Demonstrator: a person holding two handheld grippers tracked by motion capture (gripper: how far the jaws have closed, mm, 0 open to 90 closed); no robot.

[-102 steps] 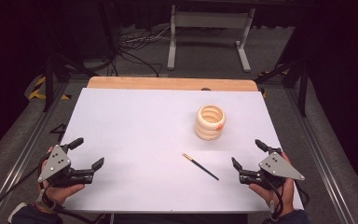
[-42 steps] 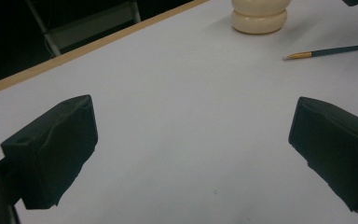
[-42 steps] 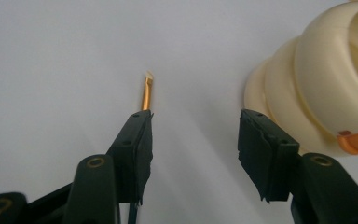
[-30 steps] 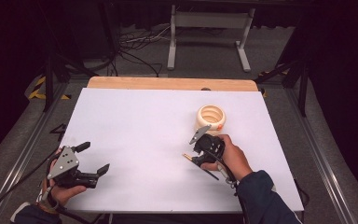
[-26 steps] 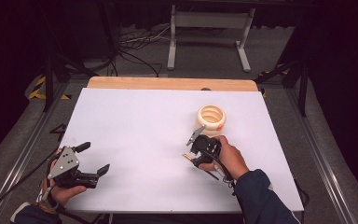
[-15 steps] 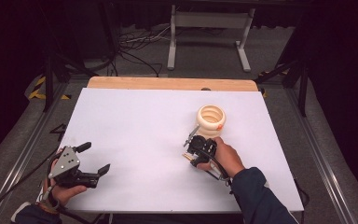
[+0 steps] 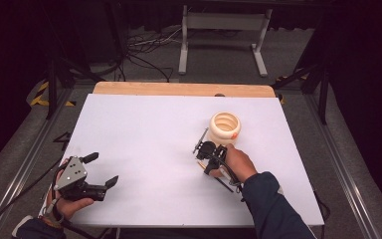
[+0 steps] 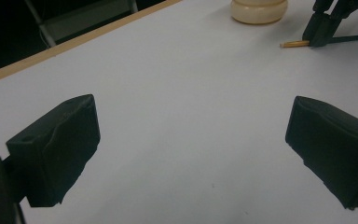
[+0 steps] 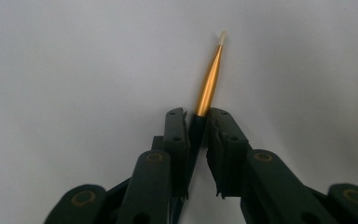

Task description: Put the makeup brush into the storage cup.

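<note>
A thin paintbrush (image 9: 209,88) with a black handle, gold ferrule and pale tip lies on the white table top (image 7: 144,129). My right gripper (image 9: 198,123) is shut on its handle just behind the ferrule. From above, that right gripper (image 7: 206,158) sits right of the table's centre, and the brush handle (image 7: 224,183) trails toward the person. A cream ribbed pot (image 7: 224,127) stands upright just beyond it. My left gripper (image 7: 103,169) rests open near the front left corner, its jaws wide apart with nothing between them (image 8: 191,135).
The left gripper view looks across bare table to the pot (image 8: 259,9), the brush ferrule (image 8: 294,44) and the right gripper (image 8: 324,25). A wooden strip (image 7: 179,89) runs along the table's far edge. A metal stand (image 7: 224,22) and cables lie on the floor beyond.
My right gripper came in from the front right corner to the brush and shut on its handle. The left gripper shifted slightly and stayed open.
</note>
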